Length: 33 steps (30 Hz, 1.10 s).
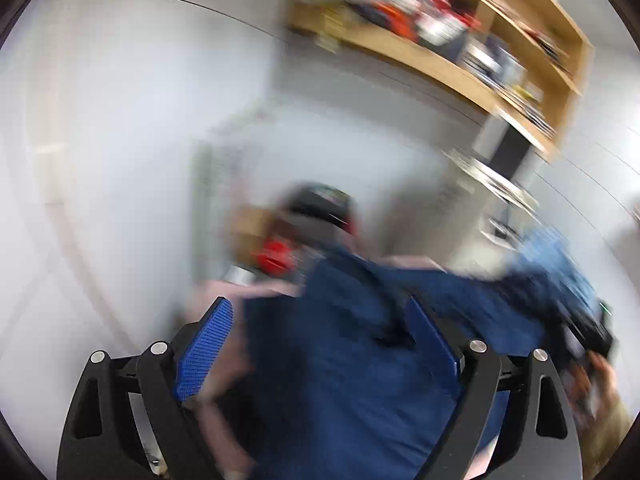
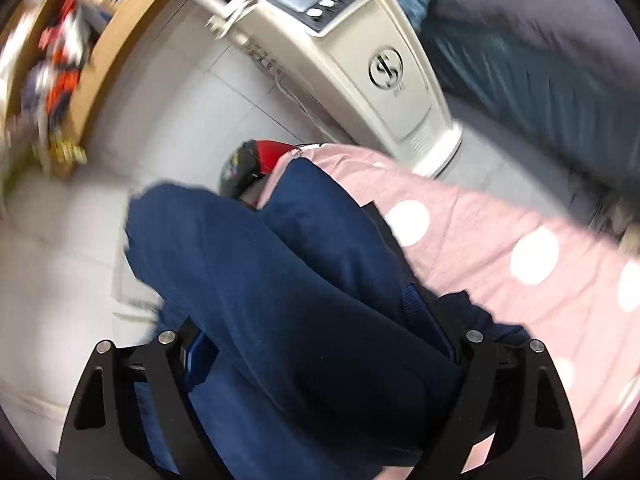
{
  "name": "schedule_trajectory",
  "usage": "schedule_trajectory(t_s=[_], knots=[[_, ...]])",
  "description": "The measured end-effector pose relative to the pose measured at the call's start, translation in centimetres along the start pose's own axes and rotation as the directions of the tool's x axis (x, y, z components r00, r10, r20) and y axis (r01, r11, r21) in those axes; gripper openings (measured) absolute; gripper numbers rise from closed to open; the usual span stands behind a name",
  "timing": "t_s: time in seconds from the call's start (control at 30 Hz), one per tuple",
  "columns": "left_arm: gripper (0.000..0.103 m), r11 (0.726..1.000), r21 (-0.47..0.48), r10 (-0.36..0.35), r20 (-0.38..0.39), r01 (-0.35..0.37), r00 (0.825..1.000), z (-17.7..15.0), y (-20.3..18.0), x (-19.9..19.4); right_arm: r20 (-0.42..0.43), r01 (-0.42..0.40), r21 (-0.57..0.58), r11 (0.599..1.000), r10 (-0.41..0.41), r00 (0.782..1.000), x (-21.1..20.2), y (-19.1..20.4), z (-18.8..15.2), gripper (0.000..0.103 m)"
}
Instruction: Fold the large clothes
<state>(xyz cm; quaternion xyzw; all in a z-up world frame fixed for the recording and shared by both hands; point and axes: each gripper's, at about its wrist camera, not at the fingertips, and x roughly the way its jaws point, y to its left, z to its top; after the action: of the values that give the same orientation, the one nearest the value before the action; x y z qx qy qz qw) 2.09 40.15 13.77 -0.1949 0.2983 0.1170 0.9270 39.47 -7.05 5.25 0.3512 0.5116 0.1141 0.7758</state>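
Note:
A large dark blue garment (image 1: 340, 344) hangs bunched between the fingers of my left gripper (image 1: 320, 340), whose jaws stand wide apart with the cloth draped between the blue pads (image 1: 204, 344). In the right wrist view the same blue garment (image 2: 280, 288) fills the gap of my right gripper (image 2: 320, 344); its fingers are mostly hidden by cloth, jaws wide. The other gripper, dark and blurred, shows at right (image 1: 588, 332) in the left view. Both views are motion blurred.
A pink sheet with white dots (image 2: 500, 240) covers the bed. A white heater with a control panel (image 2: 360, 60) stands on the tiled floor. Wooden shelves (image 1: 460, 60) with clutter hang on the wall. A red and black object (image 2: 256, 160) lies by the bed.

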Motion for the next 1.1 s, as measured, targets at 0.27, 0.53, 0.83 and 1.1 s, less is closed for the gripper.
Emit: schedule_trajectory(t_s=[0.27, 0.53, 0.83, 1.1], knots=[[0.081, 0.986, 0.146, -0.055, -0.183, 0.082, 0.982, -4.0, -5.2, 4.1, 0.168, 0.376, -0.260, 0.889, -0.342, 0.925, 0.1, 1.4, 0.2, 0.095], [0.077, 0.983, 0.170, -0.042, -0.173, 0.072, 0.984, -2.5, -4.1, 4.5, 0.292, 0.262, 0.014, 0.965, -0.255, 0.922, -7.2, -2.3, 2.1, 0.095], [0.056, 0.906, 0.318, -0.144, -0.392, 0.280, 0.909, -2.6, -10.6, 11.9, -0.026, 0.091, -0.833, 0.545, -0.204, 0.979, 0.7, 12.5, -14.5, 0.095], [0.048, 0.981, 0.167, 0.147, -0.338, -0.094, 0.930, 4.6, -2.9, 23.3, 0.005, 0.177, -0.811, 0.558, -0.296, 0.955, 5.7, 11.8, -16.4, 0.095]])
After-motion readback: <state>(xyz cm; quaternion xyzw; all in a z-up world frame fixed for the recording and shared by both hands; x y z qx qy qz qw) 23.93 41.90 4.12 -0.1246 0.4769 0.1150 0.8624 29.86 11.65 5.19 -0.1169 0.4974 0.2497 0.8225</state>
